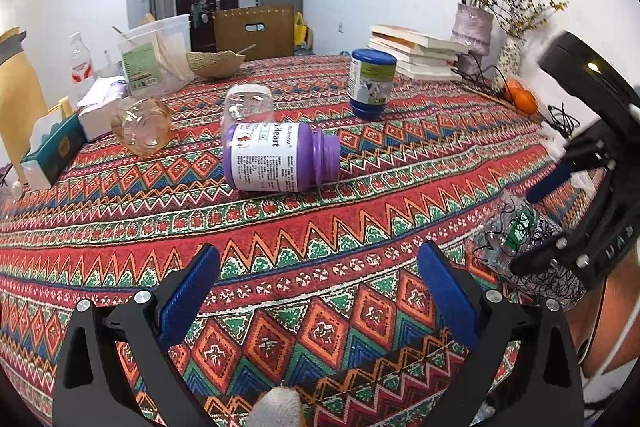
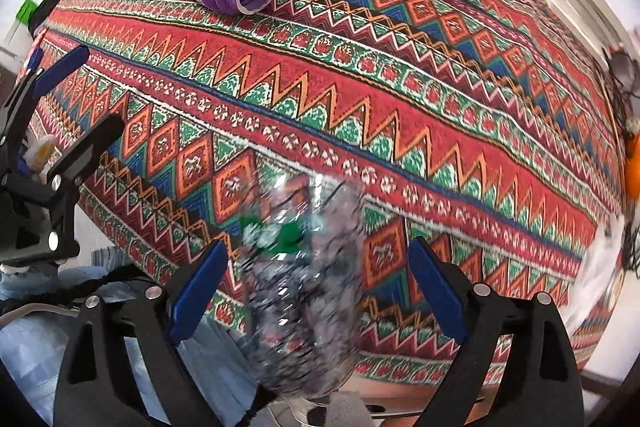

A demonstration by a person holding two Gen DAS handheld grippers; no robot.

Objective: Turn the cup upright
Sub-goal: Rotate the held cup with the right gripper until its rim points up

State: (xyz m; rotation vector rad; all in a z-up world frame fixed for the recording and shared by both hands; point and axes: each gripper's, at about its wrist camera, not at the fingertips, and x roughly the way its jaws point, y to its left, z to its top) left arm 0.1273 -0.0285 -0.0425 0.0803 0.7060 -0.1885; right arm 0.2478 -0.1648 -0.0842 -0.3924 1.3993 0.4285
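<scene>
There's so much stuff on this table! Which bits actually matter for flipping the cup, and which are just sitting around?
For the job:
clear patterned cup, lying between the open jaws of the right gripper
left gripper, open, holding nothing

Just lying about:
purple bottle on its side
blue-lidded jar
stack of books
oranges

Table [image 1: 360,227] cloth: bands of red, green, orange, blue and black, with zigzags, diamonds and small white motifs. Cup [image 2: 304,267]: clear, black scribble print, green-and-white logo. Left claw [image 1: 316,291] and right claw [image 2: 316,291]: black frames, blue pads. Bottle [image 1: 276,157]: purple, white label. Jar [image 1: 370,83]: blue, white-and-green label. Glass [image 1: 142,127]: amber tint. Oranges [image 1: 520,97]: orange. Vase [image 1: 472,27]: pale pink.
</scene>
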